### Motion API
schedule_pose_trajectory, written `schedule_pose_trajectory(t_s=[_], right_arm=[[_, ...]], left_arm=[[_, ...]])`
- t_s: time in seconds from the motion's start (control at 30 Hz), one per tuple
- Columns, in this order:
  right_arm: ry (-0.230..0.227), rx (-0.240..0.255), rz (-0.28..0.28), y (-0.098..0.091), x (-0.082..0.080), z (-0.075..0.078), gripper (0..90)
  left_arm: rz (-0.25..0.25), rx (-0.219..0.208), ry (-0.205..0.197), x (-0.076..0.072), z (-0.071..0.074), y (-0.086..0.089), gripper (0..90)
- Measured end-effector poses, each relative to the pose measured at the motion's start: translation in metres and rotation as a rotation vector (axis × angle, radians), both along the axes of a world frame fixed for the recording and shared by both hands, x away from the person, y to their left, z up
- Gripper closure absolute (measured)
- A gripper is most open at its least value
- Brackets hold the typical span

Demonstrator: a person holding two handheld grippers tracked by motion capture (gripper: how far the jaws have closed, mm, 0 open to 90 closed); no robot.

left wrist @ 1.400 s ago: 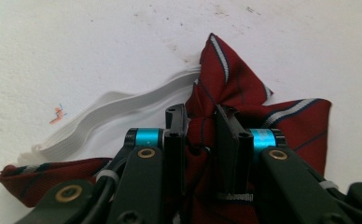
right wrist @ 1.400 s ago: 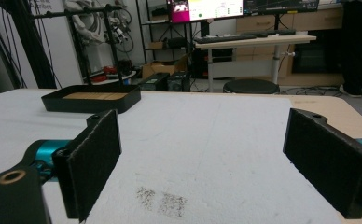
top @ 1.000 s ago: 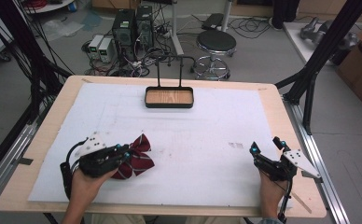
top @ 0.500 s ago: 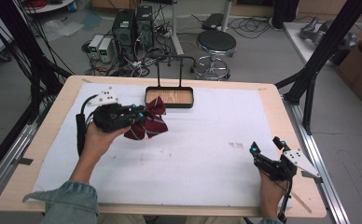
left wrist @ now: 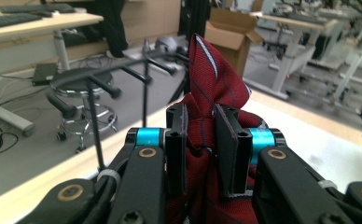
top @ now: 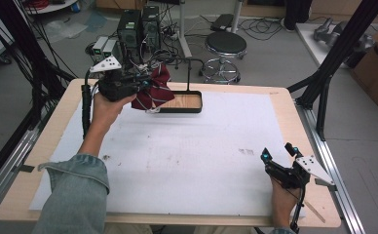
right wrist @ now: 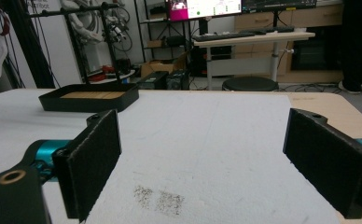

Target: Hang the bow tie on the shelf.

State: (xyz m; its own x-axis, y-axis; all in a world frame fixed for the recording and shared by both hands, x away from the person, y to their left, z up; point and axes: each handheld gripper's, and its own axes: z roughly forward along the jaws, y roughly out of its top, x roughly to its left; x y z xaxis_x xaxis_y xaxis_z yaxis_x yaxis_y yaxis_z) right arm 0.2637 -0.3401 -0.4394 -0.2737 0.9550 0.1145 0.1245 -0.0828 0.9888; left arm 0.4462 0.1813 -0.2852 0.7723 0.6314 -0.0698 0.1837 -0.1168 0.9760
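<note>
Left tool [top: 145,84] is clamped on the bunched dark-red striped tie [top: 153,90], held in the air just left of the black wood-bottomed tray with a thin black hanger stand [top: 194,102] at the far edge of the white-covered worktop [top: 201,156]. Looks like the carry-to-rack step; next move probably needs lifting the tie over the stand's rail [left wrist: 123,67]. Right tool [top: 278,155] rests near the front-right corner, jaws wide and empty, plenty of bare worktop between.
</note>
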Motion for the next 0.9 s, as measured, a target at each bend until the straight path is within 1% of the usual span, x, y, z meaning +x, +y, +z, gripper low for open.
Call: schedule_pose_trajectory(t_s=[0.03,0.07,0.23,0.3,0.37,0.43,0.57,0.67,0.77,0.83,0.9], right_arm=[[-0.001,0.0,0.001,0.0,0.0,0.0,10.3],[-0.001,-0.001,0.0,0.0,0.0,0.0,10.3],[0.001,-0.006,0.004,0.0,0.001,0.0,10.3],[0.009,0.001,0.004,0.0,0.001,0.0,10.3],[0.007,-0.002,0.004,0.0,0.001,0.0,10.3],[0.003,-0.004,0.004,0.0,0.001,0.0,10.3],[0.004,-0.005,0.006,0.001,0.001,0.0,10.3],[0.0,-0.007,0.008,0.001,0.002,0.0,10.3],[0.005,-0.014,0.01,0.001,0.002,0.0,10.3],[0.005,-0.014,0.012,0.001,0.002,0.0,10.3],[0.008,-0.012,0.01,0.001,0.002,0.0,10.3]], left_arm=[[0.011,0.013,-0.008,0.004,0.002,-0.001,74.3],[0.025,0.017,-0.014,0.007,0.003,-0.002,74.3],[0.077,-0.002,-0.035,0.026,0.007,0.0,74.3],[0.094,-0.012,-0.033,0.035,0.007,0.001,74.3],[0.112,-0.019,-0.029,0.043,0.006,0.003,74.3],[0.14,-0.013,-0.028,0.05,0.004,0.004,74.3],[0.19,-0.017,-0.012,0.065,0.0,0.009,74.2],[0.222,-0.002,0.001,0.074,-0.004,0.011,74.2],[0.248,0.005,0.029,0.082,-0.012,0.014,74.2],[0.258,0.021,0.057,0.086,-0.019,0.015,74.1],[0.261,0.014,0.069,0.088,-0.026,0.016,74.1]])
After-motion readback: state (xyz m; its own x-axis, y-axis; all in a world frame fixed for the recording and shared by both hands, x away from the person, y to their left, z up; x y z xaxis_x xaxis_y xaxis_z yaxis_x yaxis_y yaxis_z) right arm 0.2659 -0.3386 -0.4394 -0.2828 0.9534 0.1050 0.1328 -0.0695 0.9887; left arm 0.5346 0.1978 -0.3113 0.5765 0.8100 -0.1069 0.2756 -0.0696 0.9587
